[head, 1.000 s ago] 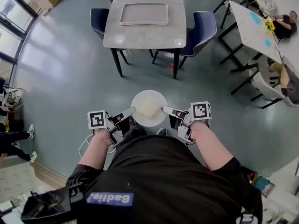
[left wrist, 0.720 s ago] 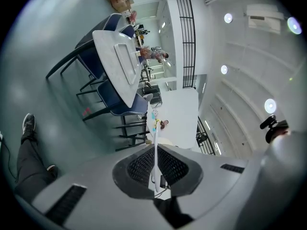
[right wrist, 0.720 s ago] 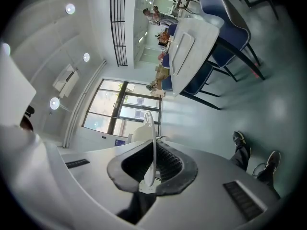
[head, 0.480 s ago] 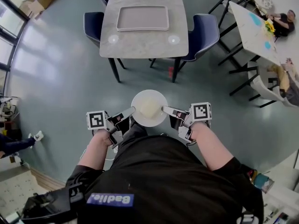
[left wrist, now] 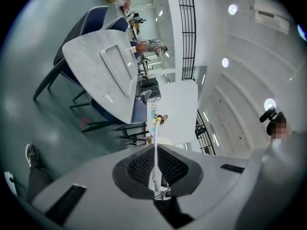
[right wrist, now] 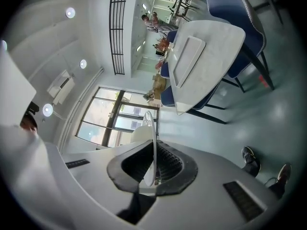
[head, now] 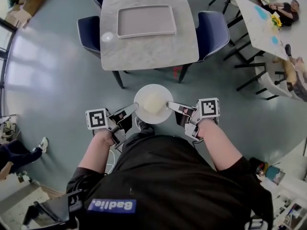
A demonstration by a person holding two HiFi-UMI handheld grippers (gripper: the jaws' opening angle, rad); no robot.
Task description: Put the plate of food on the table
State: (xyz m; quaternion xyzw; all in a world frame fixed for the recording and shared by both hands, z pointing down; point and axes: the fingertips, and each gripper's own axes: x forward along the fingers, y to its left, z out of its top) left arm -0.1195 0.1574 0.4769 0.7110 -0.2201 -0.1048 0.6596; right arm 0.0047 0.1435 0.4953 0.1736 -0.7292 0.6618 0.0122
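A white plate (head: 142, 96) with a pale mound of food (head: 154, 102) hangs level over the floor in front of me. My left gripper (head: 135, 108) is shut on the plate's left rim, my right gripper (head: 170, 104) on its right rim. In the left gripper view the plate rim (left wrist: 155, 150) shows edge-on as a thin white line between the dark pads (left wrist: 140, 167). The right gripper view shows the plate rim (right wrist: 150, 145) the same way. The grey marble table (head: 148, 47) stands just ahead, its near edge a short way beyond the plate.
A grey tray (head: 146, 20) lies on the table's far half. Blue chairs (head: 212, 31) flank the table on both sides. A white table (head: 261, 25) with people seated stands at the right. A person's legs (head: 19, 152) show at the left edge.
The table has come nearer and lower in the head view as I walk toward it. Both grippers still hold the plate the same way.
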